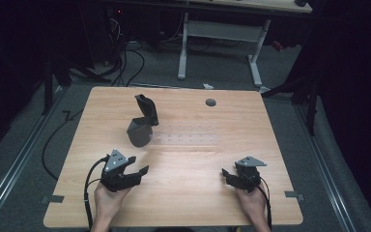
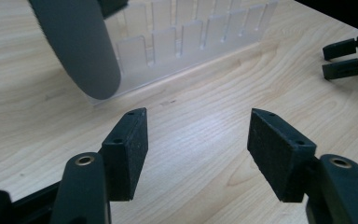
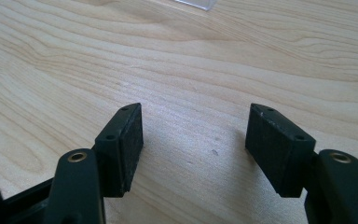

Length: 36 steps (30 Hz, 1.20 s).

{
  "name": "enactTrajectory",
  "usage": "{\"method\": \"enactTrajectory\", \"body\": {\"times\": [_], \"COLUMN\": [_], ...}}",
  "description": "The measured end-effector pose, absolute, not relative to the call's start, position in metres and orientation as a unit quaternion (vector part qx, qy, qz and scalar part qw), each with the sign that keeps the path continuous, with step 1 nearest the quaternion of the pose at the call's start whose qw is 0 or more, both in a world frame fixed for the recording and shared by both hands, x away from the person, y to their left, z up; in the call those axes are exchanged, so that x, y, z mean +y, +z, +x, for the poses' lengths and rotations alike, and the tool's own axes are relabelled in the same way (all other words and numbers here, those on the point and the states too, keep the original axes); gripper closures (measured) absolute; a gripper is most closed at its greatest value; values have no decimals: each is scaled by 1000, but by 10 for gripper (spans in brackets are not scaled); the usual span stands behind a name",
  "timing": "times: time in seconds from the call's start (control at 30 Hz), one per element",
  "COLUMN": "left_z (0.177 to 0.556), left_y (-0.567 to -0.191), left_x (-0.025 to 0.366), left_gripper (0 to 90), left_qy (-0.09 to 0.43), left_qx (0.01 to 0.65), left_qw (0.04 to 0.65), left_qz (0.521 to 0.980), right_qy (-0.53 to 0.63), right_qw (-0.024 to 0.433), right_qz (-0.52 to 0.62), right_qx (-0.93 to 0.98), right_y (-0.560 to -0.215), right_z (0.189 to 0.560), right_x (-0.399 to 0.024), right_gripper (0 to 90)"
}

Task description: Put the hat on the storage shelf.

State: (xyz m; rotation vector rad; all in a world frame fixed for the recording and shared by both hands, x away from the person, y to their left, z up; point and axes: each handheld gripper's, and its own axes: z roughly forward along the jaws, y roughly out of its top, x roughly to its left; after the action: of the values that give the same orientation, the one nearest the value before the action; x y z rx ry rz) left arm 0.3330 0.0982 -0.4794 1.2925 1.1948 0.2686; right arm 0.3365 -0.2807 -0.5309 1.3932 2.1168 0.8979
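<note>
Grey disc (image 1: 139, 134) in clear rack (image 1: 188, 137) — left gripper (image 1: 136, 166) jaws apart.

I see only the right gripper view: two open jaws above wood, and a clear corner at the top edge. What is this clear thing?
Observer: It is a clear slotted rack, lying across the middle of the table.
Operator: Is something in it?
Observer: A dark grey curved object stands at its left end in the high view. I cannot tell whether it sits in a slot.
Operator: Where is the left tool?
Observer: The left tool is open and points at that end of the rack, with nothing between its jaws.
</note>
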Motion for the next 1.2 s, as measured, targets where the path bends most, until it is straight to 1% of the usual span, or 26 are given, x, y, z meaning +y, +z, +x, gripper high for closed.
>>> {"method": "enactTrajectory", "body": {"times": [0.1,0.4,0.53,0.63,0.77,0.97,1.07,1.1,1.2], "left_z": [333,335,336,337,339,346,347,347,350], "left_y": [-483,-491,-500,-509,-523,-538,-546,-546,-546], "left_x": [94,85,77,71,63,58,55,55,57], "left_gripper": [384,403,403,399,387,376,362,344,337], "left_qy": [114,106,101,106,135,158,170,169,159], "left_qx": [520,520,523,522,515,524,523,523,537], "left_qw": [625,628,621,609,596,573,553,556,557], "left_qz": [571,569,576,588,602,610,625,623,614], "right_qy": [326,325,325,325,325,325,325,325,325], "right_qw": [224,225,225,224,225,225,225,225,224], "right_qz": [505,505,505,506,505,505,505,505,505], "right_qx": [767,767,767,767,767,767,767,767,767], "right_y": [-531,-531,-531,-531,-531,-531,-531,-531,-531], "right_z": [336,336,337,336,336,336,336,336,336], "right_x": [-281,-281,-281,-281,-281,-281,-281,-281,-281], "right_gripper": [369,369,369,369,369,369,369,369,369]}}
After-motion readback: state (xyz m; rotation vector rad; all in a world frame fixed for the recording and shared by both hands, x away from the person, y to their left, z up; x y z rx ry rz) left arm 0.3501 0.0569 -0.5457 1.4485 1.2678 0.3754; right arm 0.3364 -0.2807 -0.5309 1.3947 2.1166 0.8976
